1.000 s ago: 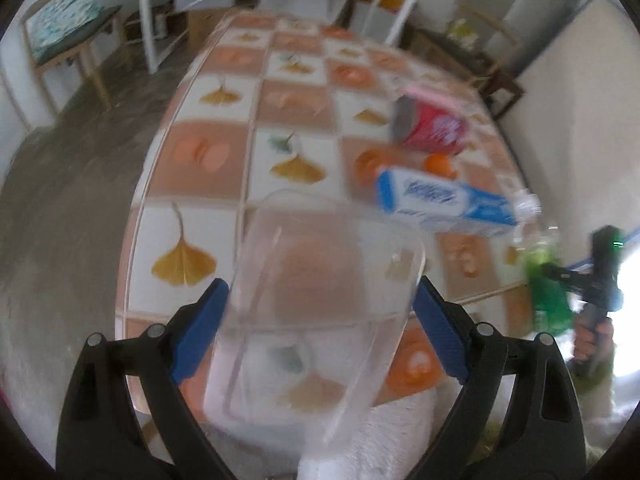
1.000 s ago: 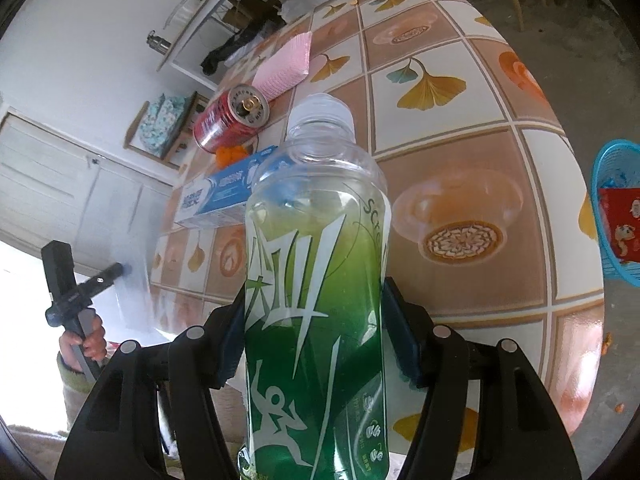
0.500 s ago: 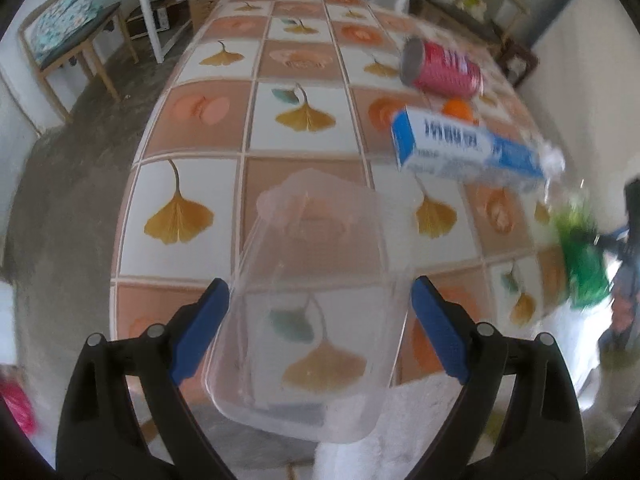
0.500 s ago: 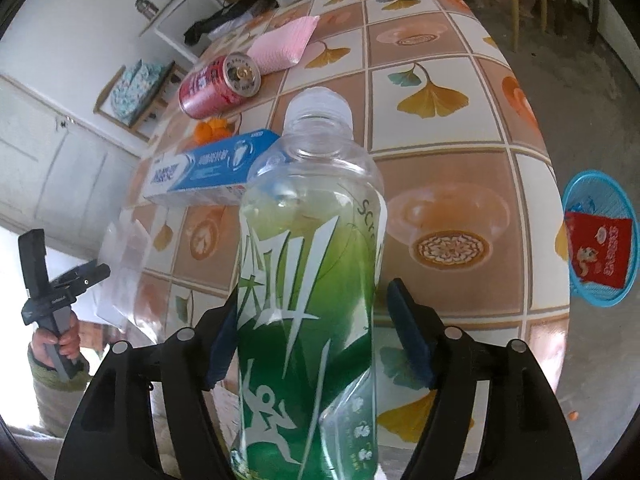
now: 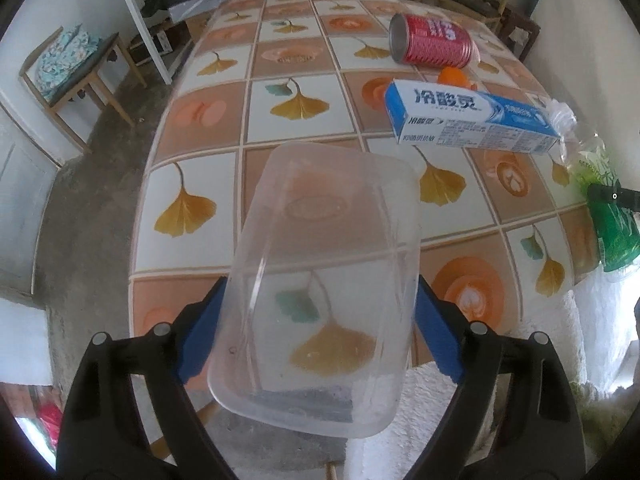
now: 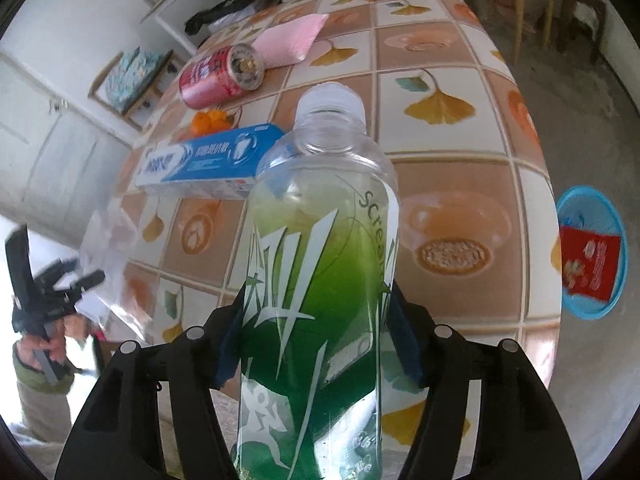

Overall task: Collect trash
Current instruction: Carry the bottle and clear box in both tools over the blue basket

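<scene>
bottle [image 6: 320, 280] | clear, green label (white cap) | container [image 5: 320, 280] | transparent

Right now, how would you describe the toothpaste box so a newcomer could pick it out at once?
Start at the tiled table with ginkgo-leaf squares. On the side where the red can lies tipped over, the toothpaste box lies flat just nearer the camera, with a small orange thing between them. It is the only long rectangular carton, blue and white with printed lettering.
</scene>
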Demonstrator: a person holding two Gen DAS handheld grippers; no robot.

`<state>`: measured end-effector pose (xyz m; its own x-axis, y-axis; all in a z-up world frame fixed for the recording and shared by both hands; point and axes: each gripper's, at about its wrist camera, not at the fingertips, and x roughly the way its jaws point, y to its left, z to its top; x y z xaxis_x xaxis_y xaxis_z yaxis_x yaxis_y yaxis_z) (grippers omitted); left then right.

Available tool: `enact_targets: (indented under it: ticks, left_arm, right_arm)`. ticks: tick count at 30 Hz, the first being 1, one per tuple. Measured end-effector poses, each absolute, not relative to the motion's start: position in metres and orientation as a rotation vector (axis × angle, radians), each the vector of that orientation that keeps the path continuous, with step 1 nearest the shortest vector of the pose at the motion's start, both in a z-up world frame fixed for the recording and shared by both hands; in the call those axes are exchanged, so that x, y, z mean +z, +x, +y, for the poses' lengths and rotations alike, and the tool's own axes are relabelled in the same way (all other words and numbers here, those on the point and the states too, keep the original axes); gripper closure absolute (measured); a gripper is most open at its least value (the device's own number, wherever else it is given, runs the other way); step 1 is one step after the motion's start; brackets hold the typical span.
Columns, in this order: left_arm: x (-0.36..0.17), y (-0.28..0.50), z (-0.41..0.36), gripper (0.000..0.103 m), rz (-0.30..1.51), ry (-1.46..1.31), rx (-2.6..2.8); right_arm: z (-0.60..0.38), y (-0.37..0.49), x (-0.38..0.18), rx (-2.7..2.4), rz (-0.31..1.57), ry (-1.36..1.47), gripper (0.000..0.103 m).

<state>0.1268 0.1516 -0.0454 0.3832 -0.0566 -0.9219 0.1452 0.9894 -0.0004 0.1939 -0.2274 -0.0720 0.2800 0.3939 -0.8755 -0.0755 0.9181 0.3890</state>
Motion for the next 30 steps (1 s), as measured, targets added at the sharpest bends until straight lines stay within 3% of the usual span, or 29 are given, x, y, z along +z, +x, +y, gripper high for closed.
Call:
enact_targets:
  ticks: [9,19,24,30]
  left_arm:
    - [0.007,0.102,0.124,0.019,1.058,0.061,-0.224]
    - [0.071,0.149,-0.057,0.019,0.955,0.047,-0.684]
    - [0.059,0.176,-0.179,0.019,1.016,0.102,-0.835]
    - [-0.008,0.205,-0.322,0.018,1.235,0.175,-0.885]
  right_arm:
    - [-0.272,0.152,-0.056,0.357,1.144,0.537,0.042]
    - [-0.407,0.067,-0.012,0.114,0.868,0.723,0.042]
    - [-0.477,0.024,-0.023,-0.079,0.828,0.800,0.042]
    - [-0.522,0.016,-0.090,-0.173,0.915,0.957,0.042]
